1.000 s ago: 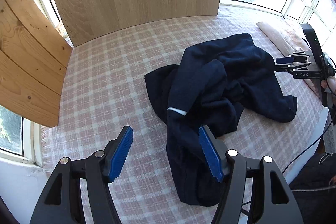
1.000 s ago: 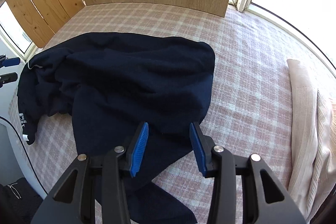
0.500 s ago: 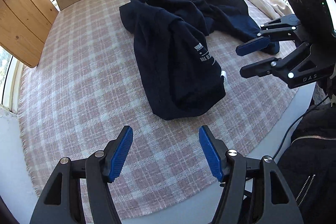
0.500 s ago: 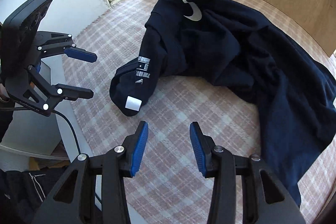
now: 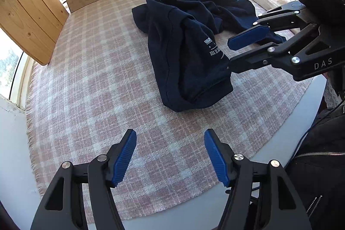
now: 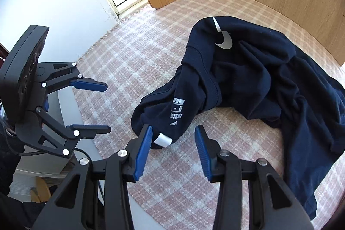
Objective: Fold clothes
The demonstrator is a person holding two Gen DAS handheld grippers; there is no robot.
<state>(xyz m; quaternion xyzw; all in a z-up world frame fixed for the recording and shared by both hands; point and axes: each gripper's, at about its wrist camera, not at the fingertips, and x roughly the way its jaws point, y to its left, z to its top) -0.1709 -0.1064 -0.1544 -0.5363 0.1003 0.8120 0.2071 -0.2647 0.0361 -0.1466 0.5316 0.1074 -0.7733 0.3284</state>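
The navy sweatshirt [image 6: 237, 83] lies crumpled toward the far wooden-panelled side of the checked blanket [image 5: 90, 83], one sleeve trailing toward the near edge, its cuff end with a white tag [image 6: 163, 140] closest. The right gripper [image 6: 173, 147] hangs just over that cuff, jaws parted and grasping nothing, the tag beside its left pad; the left gripper [image 5: 170, 154] is spread empty over bare blanket near the near edge. To do this well, I'd pinch the cuff's full thickness, not merely the tag, then draw the sleeve out straight before flattening the body.
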